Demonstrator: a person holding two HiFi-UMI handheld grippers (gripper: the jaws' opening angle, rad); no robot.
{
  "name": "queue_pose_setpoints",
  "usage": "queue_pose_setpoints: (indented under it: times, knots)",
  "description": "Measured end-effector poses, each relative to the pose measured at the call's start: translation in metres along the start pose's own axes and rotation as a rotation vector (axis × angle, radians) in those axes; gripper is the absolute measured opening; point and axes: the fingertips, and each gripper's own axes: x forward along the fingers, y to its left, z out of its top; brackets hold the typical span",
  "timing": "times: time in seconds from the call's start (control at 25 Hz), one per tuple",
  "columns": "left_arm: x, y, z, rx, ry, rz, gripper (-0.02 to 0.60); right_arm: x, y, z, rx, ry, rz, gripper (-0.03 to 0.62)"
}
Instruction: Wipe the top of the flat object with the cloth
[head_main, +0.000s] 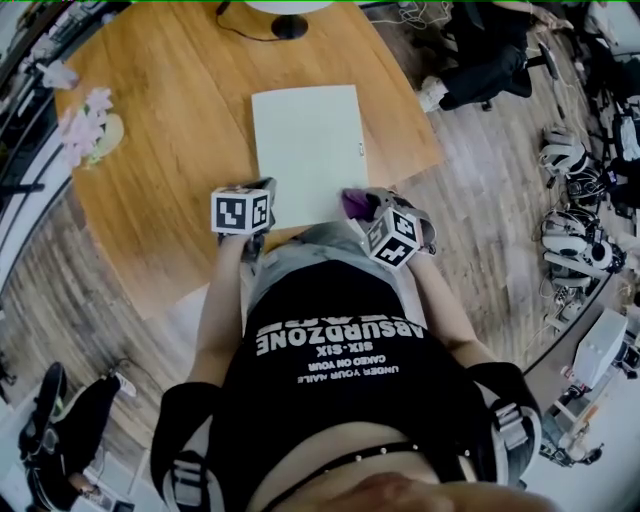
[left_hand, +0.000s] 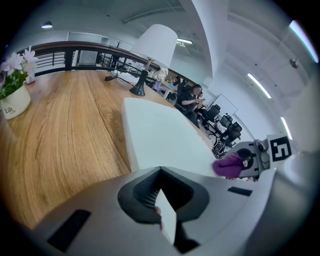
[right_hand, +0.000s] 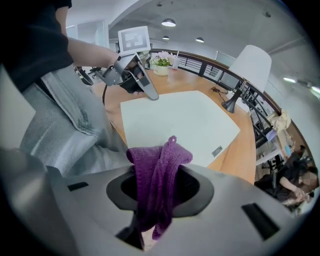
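Observation:
A pale, flat rectangular object (head_main: 308, 140) lies in the middle of the wooden table (head_main: 160, 150). My left gripper (head_main: 250, 240) is at its near left corner, and in the left gripper view (left_hand: 162, 210) its jaws are shut on a thin white edge that looks like that corner. The right gripper (head_main: 375, 215) hovers at the near right corner, shut on a purple cloth (head_main: 356, 203). The cloth (right_hand: 160, 165) hangs bunched out of the jaws, just short of the flat object (right_hand: 180, 122). From the left gripper view the cloth (left_hand: 229, 165) sits level with the object's near edge.
A lamp base (head_main: 290, 26) with a white shade (left_hand: 152, 50) stands behind the flat object. A pot of pale flowers (head_main: 90, 130) is at the table's left. Office chairs (head_main: 490, 60) and gear (head_main: 575, 240) crowd the floor to the right.

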Motion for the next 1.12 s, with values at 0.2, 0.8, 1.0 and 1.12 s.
queue_pose_setpoints:
  times: [0.2, 0.8, 1.0, 1.12]
  knots:
    - [-0.002, -0.001, -0.002, -0.014, -0.024, -0.001, 0.015, 0.004, 0.007, -0.004, -0.014, 0.001, -0.023, 0.124]
    - [-0.002, 0.003, -0.001, -0.051, -0.096, -0.007, 0.015, 0.012, 0.006, -0.001, -0.014, 0.086, 0.015, 0.124]
    - [0.001, 0.003, 0.004, 0.001, -0.084, 0.035, 0.015, 0.013, 0.005, 0.001, -0.012, 0.085, 0.019, 0.124]
    - [0.003, 0.006, 0.005, 0.027, -0.078, 0.076, 0.015, 0.015, 0.003, 0.002, -0.013, 0.058, 0.020, 0.124]
